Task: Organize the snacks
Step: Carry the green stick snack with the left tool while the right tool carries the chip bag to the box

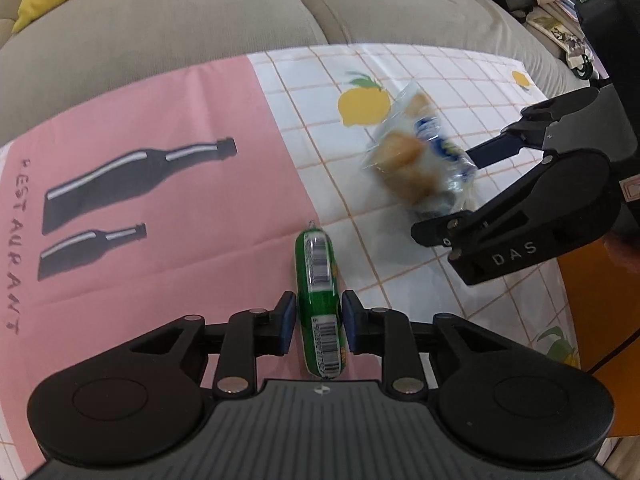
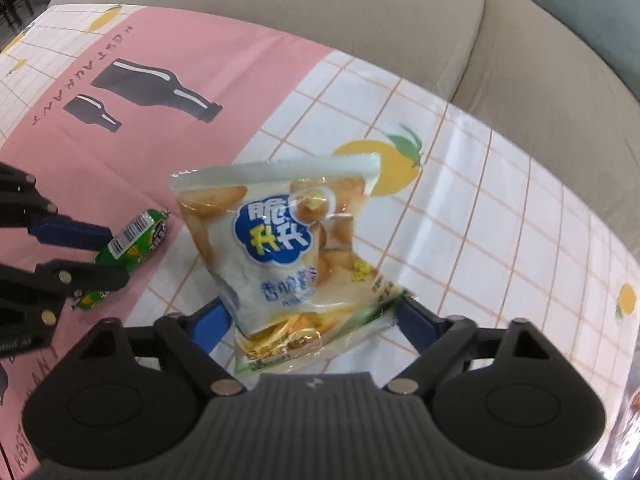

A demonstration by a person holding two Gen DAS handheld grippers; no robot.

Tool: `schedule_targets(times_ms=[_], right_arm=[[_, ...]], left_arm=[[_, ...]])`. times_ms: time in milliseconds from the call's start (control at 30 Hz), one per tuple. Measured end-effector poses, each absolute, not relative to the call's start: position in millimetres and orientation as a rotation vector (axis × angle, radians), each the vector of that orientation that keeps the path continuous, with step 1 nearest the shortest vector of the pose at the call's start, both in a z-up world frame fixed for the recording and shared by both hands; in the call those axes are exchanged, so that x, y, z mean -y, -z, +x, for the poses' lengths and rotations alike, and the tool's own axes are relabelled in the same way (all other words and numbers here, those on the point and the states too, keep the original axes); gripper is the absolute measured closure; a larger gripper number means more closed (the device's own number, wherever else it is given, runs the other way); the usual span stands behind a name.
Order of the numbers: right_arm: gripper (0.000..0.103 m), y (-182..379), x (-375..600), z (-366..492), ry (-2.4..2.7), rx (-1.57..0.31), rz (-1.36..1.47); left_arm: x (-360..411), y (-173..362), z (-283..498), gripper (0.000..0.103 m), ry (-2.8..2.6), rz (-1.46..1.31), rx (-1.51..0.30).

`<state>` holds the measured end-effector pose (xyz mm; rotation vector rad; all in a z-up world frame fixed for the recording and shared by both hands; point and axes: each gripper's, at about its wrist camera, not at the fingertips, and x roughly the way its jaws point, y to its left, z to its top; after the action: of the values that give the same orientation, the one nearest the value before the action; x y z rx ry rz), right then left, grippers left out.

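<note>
two snacks, both between jaws, nothing sorted yet

the green sausage stick [image 1: 322, 300] lies on the tablecloth [image 1: 160, 240] where the pink panel meets the checked part, near its front edge. the left gripper [image 1: 316, 322] stands narrow around it, pads just beside or touching its sides; a firm grip cannot be told. the biscuit bag [image 2: 296, 256] sits further right on the checked part, the right gripper [image 2: 312, 320] set wide about its lower end, apparently holding it. no container or tidy row shows, so the organizing seems barely begun; both snacks await placing.
</note>
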<state>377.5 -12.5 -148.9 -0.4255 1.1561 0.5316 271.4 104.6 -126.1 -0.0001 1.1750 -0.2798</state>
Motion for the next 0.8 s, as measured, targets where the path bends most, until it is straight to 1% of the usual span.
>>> schedule_targets(times_ms=[67,133,200,233,300,333,367,400,600,800], right_arm=[[0.027,153,13,375,-0.534,-1.165,-0.405],[0.034,152,15,374,-0.542,-1.165,-0.367],[0.044,151,14,372,-0.542,-1.16,-0.364],[0.047,150,13,371,-0.54,-1.157,-0.363],[0.06,147,11,368,-0.534,-1.16,-0.363],[0.063,146,10,367,-0.532,-1.157,-0.367],[0.075,145,9,364,-0.525,-1.153,-0.373],[0.084,144,9,363,-0.515,-1.154,-0.376],[0.092,129,15,350,-0.499,-1.138,-0.312],[0.094,101,27,316,-0.543,-1.095,-0.224]], left_arm=[[-104,127,269,0.077,0.28,0.011,-1.162],[-103,126,268,0.078,0.279,0.019,-1.16],[-102,126,267,0.078,0.273,0.028,-1.16],[-101,125,266,0.078,0.267,0.034,-1.16],[-99,124,264,0.079,0.257,0.04,-1.16],[-99,124,262,0.079,0.252,0.038,-1.158],[-99,123,260,0.079,0.248,0.034,-1.156],[-100,121,258,0.079,0.245,0.026,-1.152],[-103,102,244,0.079,0.227,-0.032,-1.114],[-102,71,219,0.079,0.226,-0.109,-1.051]])
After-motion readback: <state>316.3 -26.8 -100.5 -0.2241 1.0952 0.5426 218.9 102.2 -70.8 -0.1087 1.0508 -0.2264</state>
